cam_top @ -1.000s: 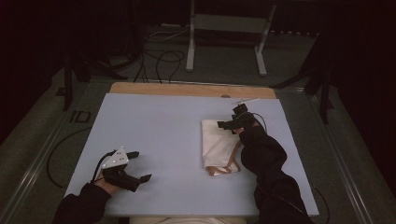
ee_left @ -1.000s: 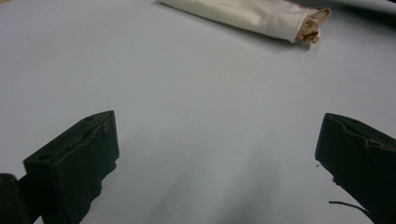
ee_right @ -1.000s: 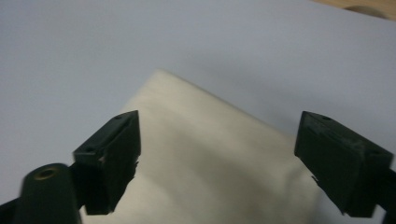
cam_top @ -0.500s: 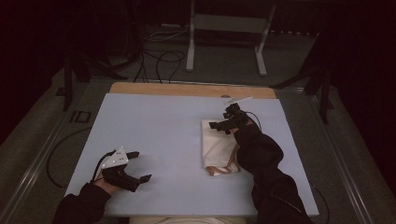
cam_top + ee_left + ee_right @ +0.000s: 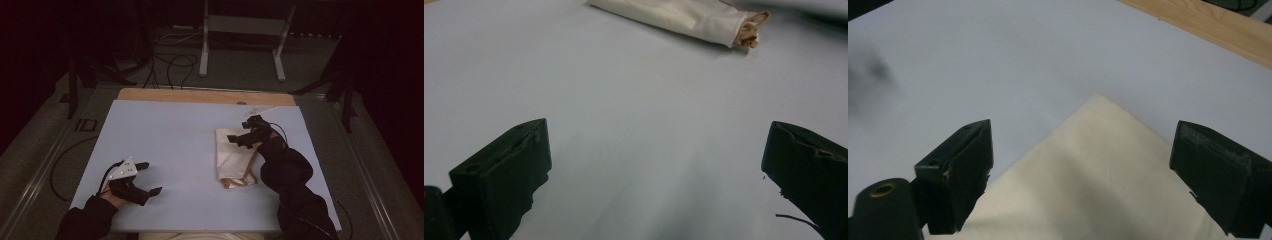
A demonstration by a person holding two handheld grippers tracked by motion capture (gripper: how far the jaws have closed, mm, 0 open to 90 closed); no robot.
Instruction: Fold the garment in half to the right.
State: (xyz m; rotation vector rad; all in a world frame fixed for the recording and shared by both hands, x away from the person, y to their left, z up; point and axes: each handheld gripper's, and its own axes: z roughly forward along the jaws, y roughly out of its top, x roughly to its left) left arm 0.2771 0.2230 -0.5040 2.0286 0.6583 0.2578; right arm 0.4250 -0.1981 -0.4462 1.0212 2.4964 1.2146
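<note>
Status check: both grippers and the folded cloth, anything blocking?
Left gripper open, empty, low on the table, apart from the cloth. Right gripper open, poised at the far corner of the folded cream cloth. Nothing in the way.

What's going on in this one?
A person works at a table with a gripper in each hand. The right gripper hovers, jaws open, over the far corner of a folded cream cloth. The left gripper rests apart near the table's front left, jaws open, holding nothing.

Right claw (image 5: 1080, 170) spread wide, above cream cloth (image 5: 1098, 185) corner, pale mat (image 5: 998, 65)
</note>
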